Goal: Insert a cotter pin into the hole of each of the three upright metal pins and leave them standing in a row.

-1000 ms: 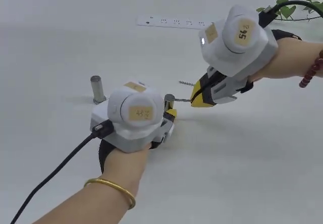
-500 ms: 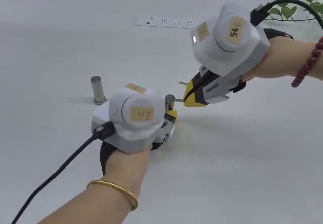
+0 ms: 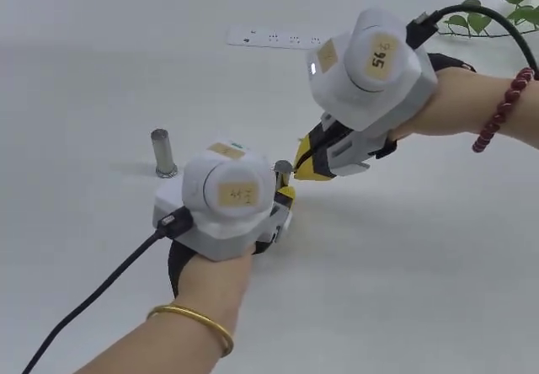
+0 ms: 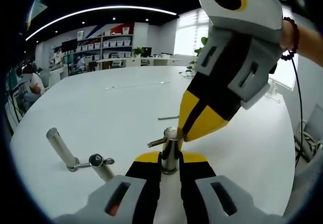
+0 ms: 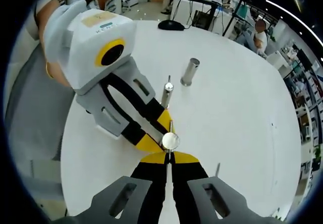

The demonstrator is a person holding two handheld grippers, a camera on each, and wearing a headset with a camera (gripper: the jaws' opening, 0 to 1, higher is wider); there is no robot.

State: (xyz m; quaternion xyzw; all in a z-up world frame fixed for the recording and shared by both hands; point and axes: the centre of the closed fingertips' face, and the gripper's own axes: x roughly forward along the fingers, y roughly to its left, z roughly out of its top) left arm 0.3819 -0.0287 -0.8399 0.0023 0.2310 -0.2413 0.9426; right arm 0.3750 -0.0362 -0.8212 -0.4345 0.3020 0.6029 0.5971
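White table (image 3: 404, 290): left gripper (image 4: 171, 159) clamps an upright metal pin (image 4: 172, 142); right gripper (image 5: 169, 157) apparently pinches a cotter pin (image 4: 157, 143) horizontally through it, its tip emerging in the left gripper view.

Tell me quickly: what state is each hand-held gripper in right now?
The left hand-held gripper is shut on an upright metal pin.
The right hand-held gripper is shut on the cotter pin, which sits in that pin's hole.
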